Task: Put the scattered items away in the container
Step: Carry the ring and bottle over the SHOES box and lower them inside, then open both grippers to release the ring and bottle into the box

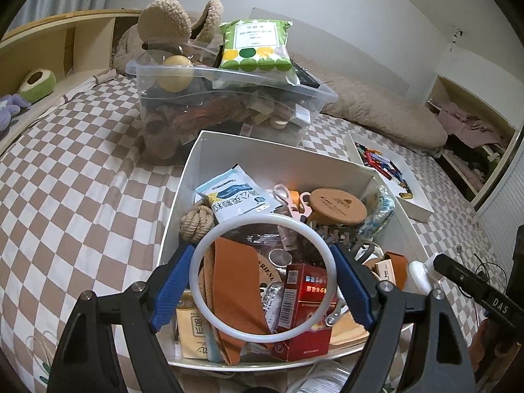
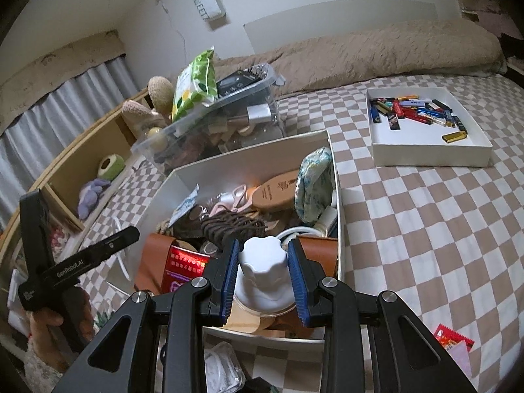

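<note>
Both hands are over the white box (image 1: 278, 157) on the checked bed (image 1: 82, 196), and each is carrying something. The left hand-held gripper (image 1: 263, 281) has its jaws spread wide around a white ring (image 1: 209, 316), blue pads pressing its outer rim on either side. That wide stance looks forced by the ring's width, not a release. The ring hangs over the near end of the box, above a red carton (image 1: 304, 308) and an orange leather piece (image 1: 234, 271).

The right hand-held gripper (image 2: 263, 280) is clamped narrow on a white bottle (image 2: 263, 273), pads on the cap's flanks, held just inside the box's near edge. My read is that both are about to be dropped in, and the box is already heaped, so each is aimed at a free patch.

The left view shows the ring whole, where the right catches only a sliver of it at the box's left wall. The right view alone shows the grip on the bottle, the full tray of lighters (image 2: 422, 114) toward the bed's far right, and a red packet (image 2: 453, 335) loose near the bed's near edge, apparently not yet tidied.
</note>
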`<act>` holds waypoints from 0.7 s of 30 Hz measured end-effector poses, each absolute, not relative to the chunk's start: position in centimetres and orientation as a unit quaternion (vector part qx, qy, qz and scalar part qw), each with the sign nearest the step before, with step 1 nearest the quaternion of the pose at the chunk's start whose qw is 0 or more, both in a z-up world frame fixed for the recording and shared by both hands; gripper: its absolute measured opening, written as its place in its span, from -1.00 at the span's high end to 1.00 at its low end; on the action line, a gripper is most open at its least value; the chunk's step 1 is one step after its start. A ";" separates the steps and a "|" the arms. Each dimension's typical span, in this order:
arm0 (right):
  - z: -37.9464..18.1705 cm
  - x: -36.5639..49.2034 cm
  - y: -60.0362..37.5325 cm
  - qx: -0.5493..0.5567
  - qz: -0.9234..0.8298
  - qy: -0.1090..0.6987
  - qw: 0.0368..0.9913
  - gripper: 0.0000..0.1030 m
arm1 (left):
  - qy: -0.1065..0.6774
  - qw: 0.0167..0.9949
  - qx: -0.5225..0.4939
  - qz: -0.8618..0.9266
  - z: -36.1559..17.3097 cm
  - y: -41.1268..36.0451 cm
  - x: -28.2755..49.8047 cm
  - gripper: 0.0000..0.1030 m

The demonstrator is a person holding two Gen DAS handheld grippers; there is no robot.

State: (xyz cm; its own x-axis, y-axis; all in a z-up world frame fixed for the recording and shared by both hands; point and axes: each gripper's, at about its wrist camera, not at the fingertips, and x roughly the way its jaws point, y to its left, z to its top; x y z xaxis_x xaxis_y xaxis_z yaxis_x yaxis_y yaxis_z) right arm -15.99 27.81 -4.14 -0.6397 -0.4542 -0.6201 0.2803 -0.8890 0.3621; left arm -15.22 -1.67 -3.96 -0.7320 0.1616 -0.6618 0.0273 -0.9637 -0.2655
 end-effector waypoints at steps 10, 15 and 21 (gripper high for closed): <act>-4.8 -16.0 27.7 0.384 -0.901 -0.078 0.185 0.39 | -0.135 0.022 -0.378 0.916 -4.8 -1.9 -15.3 -0.76; -4.6 -15.9 28.3 0.383 -0.902 -0.084 0.180 0.38 | -0.135 0.028 -0.375 0.917 -4.6 -1.8 -15.0 -0.77; -4.2 -15.5 28.7 0.376 -0.902 -0.098 0.189 0.38 | -0.139 0.031 -0.373 0.917 -4.3 -1.9 -14.6 -0.77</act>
State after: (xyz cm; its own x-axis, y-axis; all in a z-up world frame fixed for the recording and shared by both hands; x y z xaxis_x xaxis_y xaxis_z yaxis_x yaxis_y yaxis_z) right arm -15.50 28.70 -4.21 -0.6460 -0.4151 -0.6406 0.2681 -0.9091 0.3187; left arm -14.62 -1.93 -4.27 -0.7203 0.1615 -0.6746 0.0459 -0.9593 -0.2786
